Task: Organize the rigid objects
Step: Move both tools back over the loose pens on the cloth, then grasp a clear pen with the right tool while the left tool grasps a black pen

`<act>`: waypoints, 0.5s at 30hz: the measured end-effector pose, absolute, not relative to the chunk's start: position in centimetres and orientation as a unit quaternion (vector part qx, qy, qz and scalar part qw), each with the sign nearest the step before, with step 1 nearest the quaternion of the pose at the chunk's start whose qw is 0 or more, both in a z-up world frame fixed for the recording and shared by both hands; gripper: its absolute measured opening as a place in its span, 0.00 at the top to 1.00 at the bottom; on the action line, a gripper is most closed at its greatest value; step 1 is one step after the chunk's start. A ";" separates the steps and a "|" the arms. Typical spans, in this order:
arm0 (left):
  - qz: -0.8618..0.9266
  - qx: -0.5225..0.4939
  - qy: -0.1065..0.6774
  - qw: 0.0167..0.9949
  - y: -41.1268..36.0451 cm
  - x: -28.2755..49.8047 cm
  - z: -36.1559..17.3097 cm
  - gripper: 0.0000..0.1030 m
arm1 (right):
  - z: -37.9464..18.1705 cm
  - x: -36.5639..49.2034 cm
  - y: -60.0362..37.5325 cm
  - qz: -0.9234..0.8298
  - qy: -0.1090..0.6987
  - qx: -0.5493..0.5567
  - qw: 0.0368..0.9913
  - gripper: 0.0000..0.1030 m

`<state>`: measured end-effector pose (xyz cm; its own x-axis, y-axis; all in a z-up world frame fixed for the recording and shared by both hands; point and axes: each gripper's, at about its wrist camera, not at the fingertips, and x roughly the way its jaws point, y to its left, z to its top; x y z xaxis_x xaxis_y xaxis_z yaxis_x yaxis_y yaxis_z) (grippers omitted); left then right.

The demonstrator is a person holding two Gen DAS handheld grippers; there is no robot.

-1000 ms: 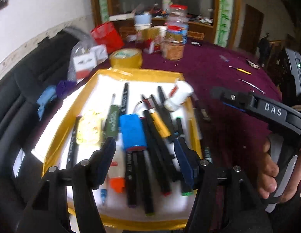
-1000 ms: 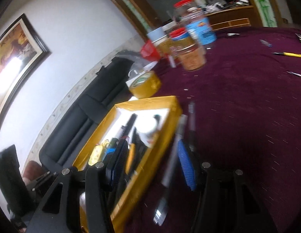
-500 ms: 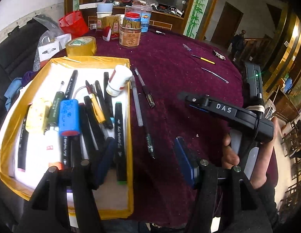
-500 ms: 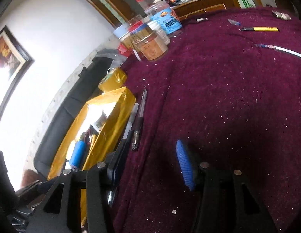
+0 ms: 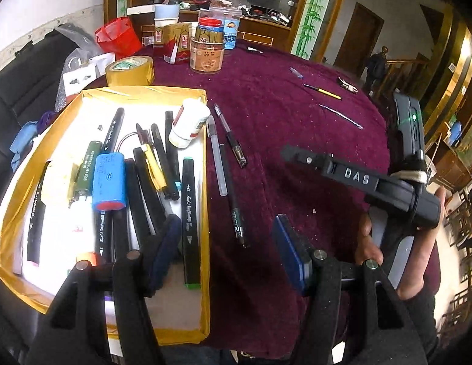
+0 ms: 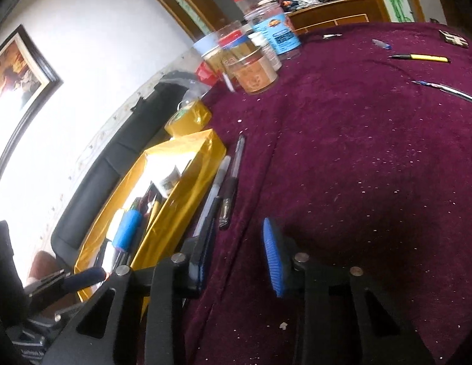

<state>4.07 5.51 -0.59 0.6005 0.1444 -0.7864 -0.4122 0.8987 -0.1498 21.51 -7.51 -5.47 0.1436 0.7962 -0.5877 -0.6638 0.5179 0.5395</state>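
A yellow tray point(image 5: 205, 182) holds several markers, a blue cylinder point(image 5: 109, 181) and a white bottle point(image 5: 187, 123). Three pens lie on the maroon cloth beside its right wall: a clear pen point(image 5: 217, 158), a black gel pen point(image 5: 231, 137) and a dark pen point(image 5: 234, 203). My left gripper point(image 5: 227, 252) is open and straddles the tray's right wall, with the dark pen's tip between its fingers. My right gripper point(image 6: 237, 258) hovers low over the cloth just right of those pens point(image 6: 227, 188). Its jaws are closing with only cloth between them.
A tape roll point(image 5: 129, 70), jars point(image 5: 207, 51), cartons and a red bag point(image 5: 117, 38) crowd the table's far side. A yellow-black pen point(image 5: 322, 91) and a thin rod point(image 5: 341, 115) lie far right. A hand point(image 5: 366, 243) holds the right gripper's housing point(image 5: 354, 179).
The left view has swung right, from over the tray's middle to its right wall. The right gripper has dropped toward the cloth beside the loose pens and its jaws have narrowed.
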 end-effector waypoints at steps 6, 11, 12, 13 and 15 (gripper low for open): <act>0.160 -0.165 0.410 0.883 6.2 3.5 -0.1 0.40 | -4.2 20.9 -4.4 0.487 0.461 0.033 0.741 0.74; 0.160 -0.180 0.407 0.881 7.1 3.0 -0.2 0.40 | -4.8 22.9 0.3 0.476 0.492 0.004 0.729 0.74; 0.160 -0.181 0.407 0.881 7.2 2.9 -0.2 0.40 | -5.1 23.2 0.9 0.472 0.495 -0.005 0.729 0.74; 0.161 -0.180 0.409 0.880 7.3 2.7 -0.3 0.40 | -5.7 23.6 1.9 0.463 0.498 -0.018 0.733 0.74; 0.161 -0.179 0.410 0.879 7.5 2.6 -0.4 0.40 | -6.5 23.9 2.9 0.455 0.504 -0.032 0.733 0.74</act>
